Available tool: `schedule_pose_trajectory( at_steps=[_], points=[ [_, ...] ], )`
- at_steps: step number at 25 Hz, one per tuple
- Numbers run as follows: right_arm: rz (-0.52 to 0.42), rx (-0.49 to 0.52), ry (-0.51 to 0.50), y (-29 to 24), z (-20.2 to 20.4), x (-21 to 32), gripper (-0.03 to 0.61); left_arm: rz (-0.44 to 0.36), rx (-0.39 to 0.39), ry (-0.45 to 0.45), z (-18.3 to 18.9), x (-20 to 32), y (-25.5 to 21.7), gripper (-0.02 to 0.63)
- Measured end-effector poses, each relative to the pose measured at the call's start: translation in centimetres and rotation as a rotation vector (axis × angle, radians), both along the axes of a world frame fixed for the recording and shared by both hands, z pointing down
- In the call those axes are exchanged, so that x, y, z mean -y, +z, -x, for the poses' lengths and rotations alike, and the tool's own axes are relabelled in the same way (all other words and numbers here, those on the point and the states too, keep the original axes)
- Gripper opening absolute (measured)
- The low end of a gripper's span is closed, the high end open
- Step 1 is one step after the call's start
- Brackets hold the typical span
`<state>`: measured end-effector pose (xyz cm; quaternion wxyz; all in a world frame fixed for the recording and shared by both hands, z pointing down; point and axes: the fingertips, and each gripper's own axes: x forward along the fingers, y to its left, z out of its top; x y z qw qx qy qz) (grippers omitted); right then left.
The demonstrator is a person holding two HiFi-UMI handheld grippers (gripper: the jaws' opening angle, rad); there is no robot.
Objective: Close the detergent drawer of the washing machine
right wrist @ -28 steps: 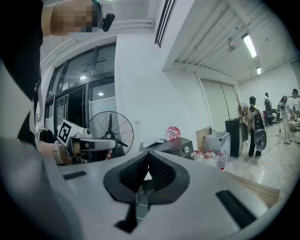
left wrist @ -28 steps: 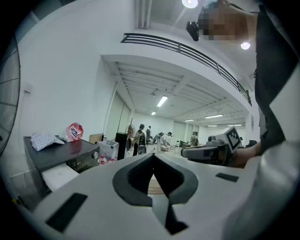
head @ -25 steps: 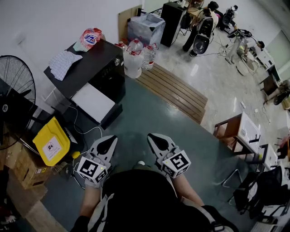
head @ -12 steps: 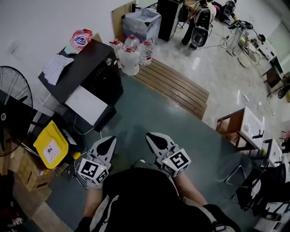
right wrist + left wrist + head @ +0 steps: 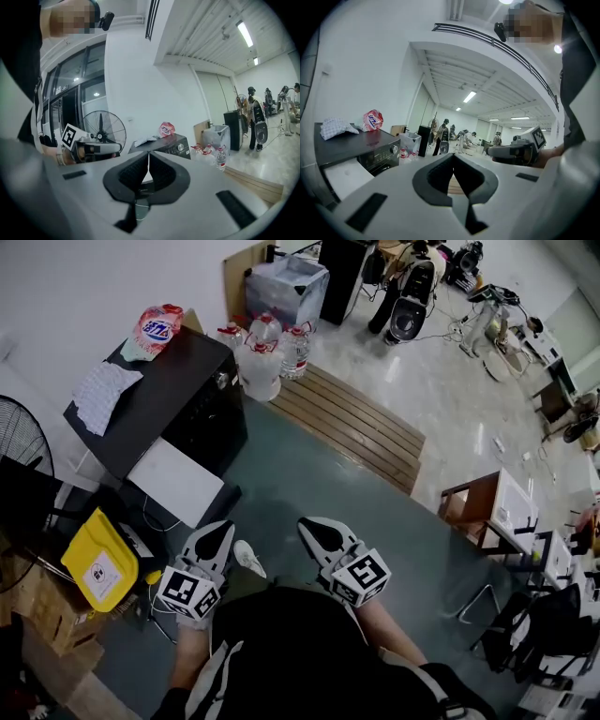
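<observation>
The black washing machine [image 5: 178, 399] stands at the upper left of the head view, against the white wall. A white flat panel [image 5: 178, 482] juts out from its front. The detergent drawer itself is too small to make out. The machine's knob [image 5: 395, 149] shows in the left gripper view. My left gripper [image 5: 217, 532] and right gripper [image 5: 314, 526] are held close to my body, well short of the machine. Both are shut with nothing between the jaws. In its own view, the left gripper [image 5: 453, 157] points past the machine's right side. The right gripper [image 5: 148, 154] points at the machine [image 5: 164, 143].
A red detergent bag [image 5: 157, 329] and a cloth [image 5: 101, 390] lie on the machine. Water bottles [image 5: 267, 352] stand at its far side and a wooden pallet [image 5: 352, 427] lies beyond. A yellow container [image 5: 94, 563] and a fan [image 5: 19, 442] are at the left, desks [image 5: 497, 512] at the right.
The machine has drawn nearer and slid down-left in the head view. A white shoe has come into view between the grippers. Both grippers stay shut.
</observation>
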<state>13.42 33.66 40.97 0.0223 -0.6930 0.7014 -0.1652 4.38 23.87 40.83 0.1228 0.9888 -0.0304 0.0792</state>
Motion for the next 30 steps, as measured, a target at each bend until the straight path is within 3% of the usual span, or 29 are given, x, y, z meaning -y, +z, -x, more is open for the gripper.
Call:
schedule_pose_trajectory(
  at_steps=[7, 13, 21, 30],
  points=[
    [0.044, -0.011, -0.013, 0.3, -1.5, 9.0, 0.018, 0.037, -0.003, 0.018, -1.5, 8.2, 0.8, 0.011],
    [0.066, -0.007, -0.065, 0.9, -1.2, 15.9, 0.018, 0.066, 0.010, -0.020, -0.3, 14.2, 1.9, 0.011],
    [0.109, -0.016, -0.240, 2.1, 0.3, 22.2, 0.020, 0.099, 0.032, -0.171, 3.0, 18.9, 3.4, 0.011],
    [0.200, -0.046, -0.524, 5.4, 0.9, 25.7, 0.020, 0.118, 0.072, -0.423, 5.5, 20.5, 5.2, 0.012]
  ],
)
